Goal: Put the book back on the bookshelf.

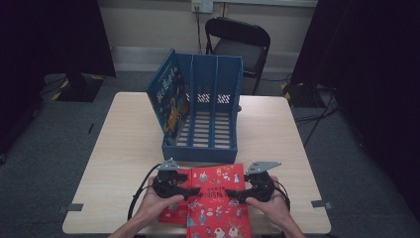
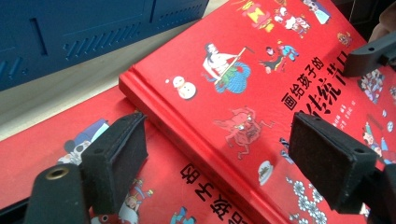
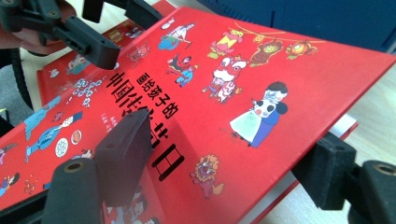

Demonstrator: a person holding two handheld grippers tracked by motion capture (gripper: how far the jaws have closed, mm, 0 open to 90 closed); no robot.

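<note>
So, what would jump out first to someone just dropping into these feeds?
The bright red illustrated hardcover book at the table's near edge, lying on a second red book, with the left gripper and right gripper at its two sides, jaws open. Behind it stands a blue plastic slotted file rack at mid-table, a blue picture book upright in its leftmost slot.

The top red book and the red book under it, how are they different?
The top red book lies across the bottom red book, hiding much of it. The top one is tilted, its right edge lifted off the table in the right gripper view; the bottom one lies flat. Both have red cartoon covers.
</note>
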